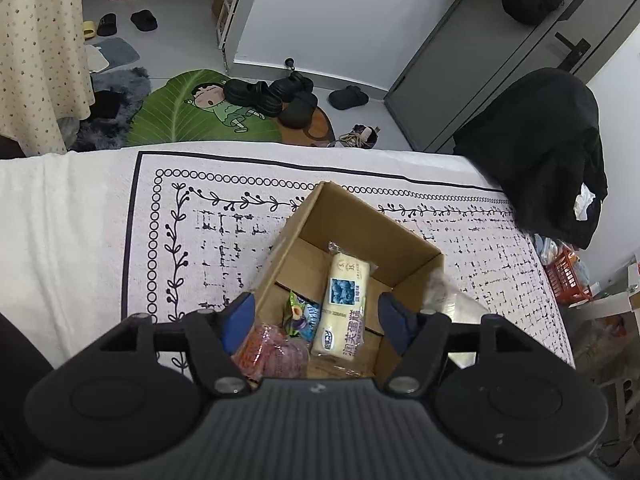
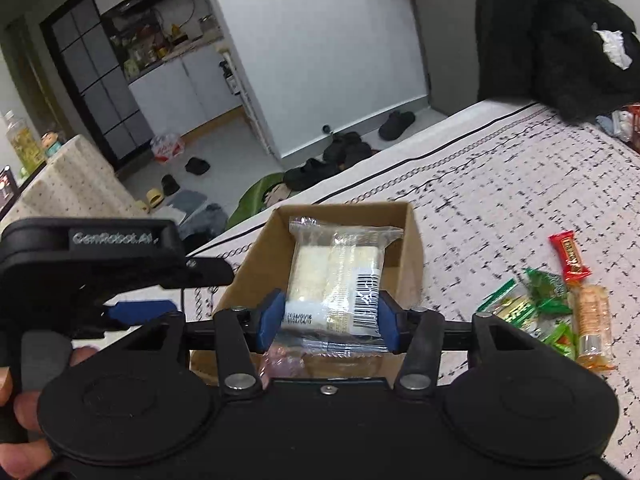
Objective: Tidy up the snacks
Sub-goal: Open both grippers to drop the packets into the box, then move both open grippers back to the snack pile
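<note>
1. Right gripper point(image 2: 329, 316): blue pads closed on a clear-wrapped pack of pale cakes point(image 2: 338, 276), held at its lower end; barcode label on the pack's right side. The pack sits at frame centre, directly above the open cardboard box point(image 2: 412, 248).
2. Left gripper point(image 1: 316, 316): jaws spread wide, nothing between them; blue pads point(image 1: 240, 320) straddle the near end of the same box point(image 1: 288, 248), lower centre of the left view. It also shows at the left edge of the right view point(image 2: 136, 312), with a hand point(image 2: 16, 400) on its grip.
3. Box contents, left view: long cream roll-cake packet point(image 1: 344, 304) with a blue picture label and blue lettering, lying lengthwise at centre; small green-and-blue packet point(image 1: 300, 316) to its left; pink-orange wrapped snack point(image 1: 268, 352) at the near left corner.
4. Loose snacks on the patterned white cloth point(image 2: 500, 184), right of the box in the right view, apart from it: red bar point(image 2: 570, 258), green packets point(image 2: 536, 300), orange cracker pack point(image 2: 594, 328).
5. Surroundings: black garment point(image 1: 536, 152) at upper right; leaf-shaped floor mat point(image 1: 188, 116) and black shoes point(image 1: 276, 96) beyond the cloth's far edge.
</note>
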The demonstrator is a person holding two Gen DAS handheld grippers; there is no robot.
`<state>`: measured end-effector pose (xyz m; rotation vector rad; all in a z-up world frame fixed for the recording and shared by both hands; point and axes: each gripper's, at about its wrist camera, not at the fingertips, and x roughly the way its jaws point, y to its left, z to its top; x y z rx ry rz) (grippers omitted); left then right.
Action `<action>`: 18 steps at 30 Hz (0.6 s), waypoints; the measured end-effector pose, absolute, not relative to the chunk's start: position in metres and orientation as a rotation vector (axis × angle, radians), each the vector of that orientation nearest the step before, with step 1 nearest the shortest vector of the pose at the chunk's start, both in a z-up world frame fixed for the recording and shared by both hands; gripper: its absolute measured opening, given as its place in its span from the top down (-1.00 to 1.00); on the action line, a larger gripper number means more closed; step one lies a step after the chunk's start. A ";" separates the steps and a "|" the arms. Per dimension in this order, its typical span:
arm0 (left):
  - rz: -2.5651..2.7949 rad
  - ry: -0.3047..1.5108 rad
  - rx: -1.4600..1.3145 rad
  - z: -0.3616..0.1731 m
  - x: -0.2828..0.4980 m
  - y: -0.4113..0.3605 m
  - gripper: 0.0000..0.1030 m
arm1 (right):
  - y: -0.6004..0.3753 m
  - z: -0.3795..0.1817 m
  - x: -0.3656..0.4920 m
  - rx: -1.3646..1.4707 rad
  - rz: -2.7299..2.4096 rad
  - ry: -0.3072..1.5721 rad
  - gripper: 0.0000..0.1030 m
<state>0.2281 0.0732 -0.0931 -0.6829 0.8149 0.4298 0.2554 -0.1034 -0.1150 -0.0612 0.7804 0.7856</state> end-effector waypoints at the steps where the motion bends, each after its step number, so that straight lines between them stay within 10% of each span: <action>1: 0.429 0.819 -0.679 -0.093 0.229 0.074 -0.32 | -0.103 -0.113 0.253 -0.062 0.791 0.774 -0.16; 18: 0.432 0.867 -0.575 -0.082 0.228 0.054 -0.78 | -0.154 -0.111 0.277 0.031 0.656 0.793 -0.44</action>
